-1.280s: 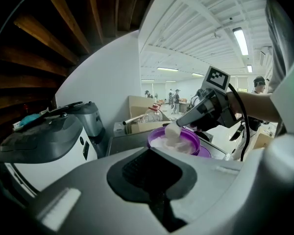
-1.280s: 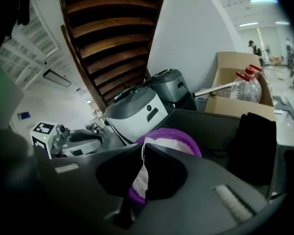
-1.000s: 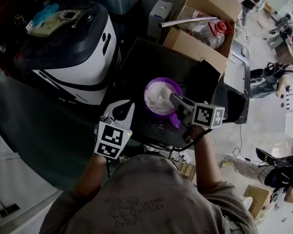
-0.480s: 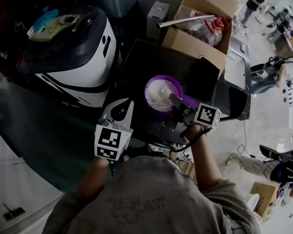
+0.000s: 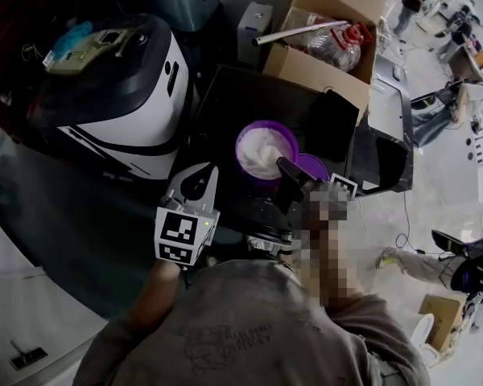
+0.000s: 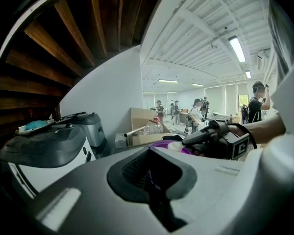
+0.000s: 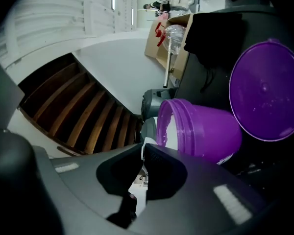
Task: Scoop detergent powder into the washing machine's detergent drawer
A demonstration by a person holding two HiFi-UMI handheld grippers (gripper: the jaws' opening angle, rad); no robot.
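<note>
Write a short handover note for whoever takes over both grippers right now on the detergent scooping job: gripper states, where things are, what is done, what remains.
Left gripper: shut, empty, held to the left of the round purple plastic tub.
Right gripper: shut on a thin white piece, probably the scoop's handle, at the tub's rim.
The tub is open and holds white detergent powder. Its round purple lid lies beside it.
Done: lid off, scoop apparently gripped.
Left: load powder and carry it to the detergent drawer, which no view shows.
</note>
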